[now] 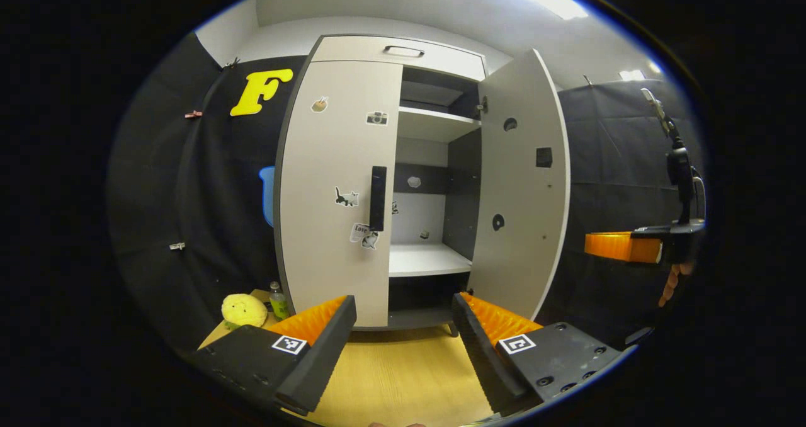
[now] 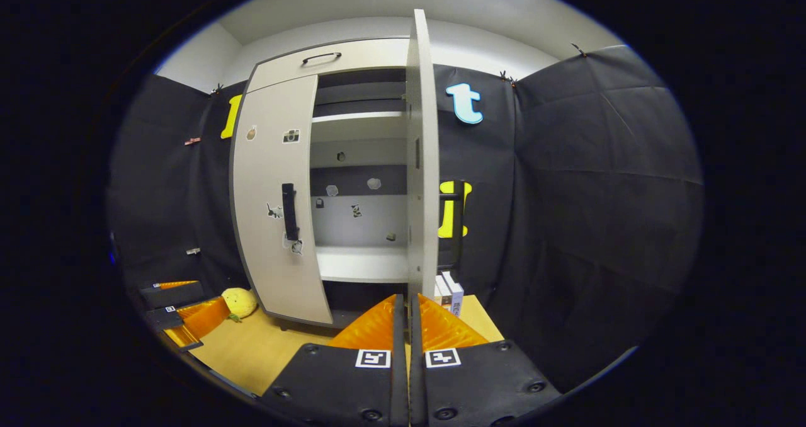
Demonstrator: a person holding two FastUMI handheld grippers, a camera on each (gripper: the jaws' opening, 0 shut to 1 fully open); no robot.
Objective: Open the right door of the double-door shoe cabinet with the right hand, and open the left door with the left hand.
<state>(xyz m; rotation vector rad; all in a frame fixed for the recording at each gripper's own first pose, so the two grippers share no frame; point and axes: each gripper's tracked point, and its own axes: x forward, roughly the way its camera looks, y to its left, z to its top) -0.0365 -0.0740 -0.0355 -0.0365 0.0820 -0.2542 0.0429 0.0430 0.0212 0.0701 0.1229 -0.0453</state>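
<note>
The shoe cabinet (image 1: 352,181) stood on the wooden tabletop (image 1: 403,376) against the booth's black cloth wall, a tall pale-grey unit with a dark frame and a drawer front with a dark handle across the top. Its right door (image 1: 519,187) was swung wide, showing its plain inner face with two round hinge holes; from the right gripper view the same door (image 2: 420,162) appeared edge-on. The left door (image 1: 337,194) was closed, flat against the frame, with a black vertical handle (image 1: 378,198) near its inner edge and small stickers scattered over its front. Inside were white shelves (image 1: 428,258) and a dark back panel.

The left gripper (image 1: 403,332) hovered in front of the cabinet base, its jaws spread wide and holding nothing. The right gripper (image 2: 408,326) had its jaws pressed nearly together just below the open door's edge; whether they touched it could not be told.

A yellow plush toy (image 1: 244,310) and a small green bottle (image 1: 278,301) sat on the tabletop left of the cabinet.
</note>
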